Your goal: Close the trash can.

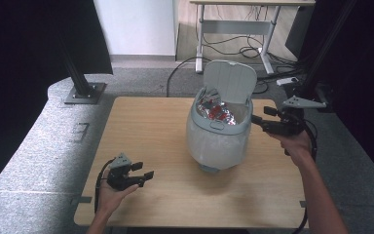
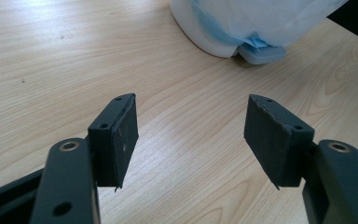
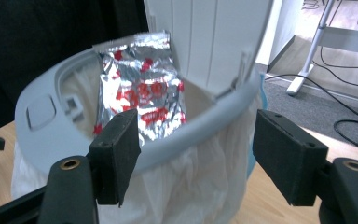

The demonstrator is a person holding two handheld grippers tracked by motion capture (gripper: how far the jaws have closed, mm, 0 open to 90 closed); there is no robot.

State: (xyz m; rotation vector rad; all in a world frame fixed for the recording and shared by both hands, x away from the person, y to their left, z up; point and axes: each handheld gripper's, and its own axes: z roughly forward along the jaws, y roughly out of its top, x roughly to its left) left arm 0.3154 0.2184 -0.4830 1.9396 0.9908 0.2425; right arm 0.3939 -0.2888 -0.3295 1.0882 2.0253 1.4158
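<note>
Wooden table, frame centre: bin, lid up, foil wrapper inside. My right claw gapes wide beside its rim, left claw wide, idle lower left. Nudging the rim might, I think, tip it.

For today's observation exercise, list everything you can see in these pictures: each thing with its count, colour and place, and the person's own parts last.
Table: one, light wood, centre of the high view.
Bin: one, pale grey, on the table right of centre.
Lid: one, pale grey, standing open at the bin's back.
Liner: one, white, draped over the bin's sides.
Foil packet: one, silver with red print, inside the bin.
Desk: one, white legs, on the floor behind.
Cables: several, black, under that desk.
Left gripper: one, black, open, low over the table's near left.
Right gripper: one, black, open, beside the bin's rim.
Forearms: two, entering from the bottom.
</note>
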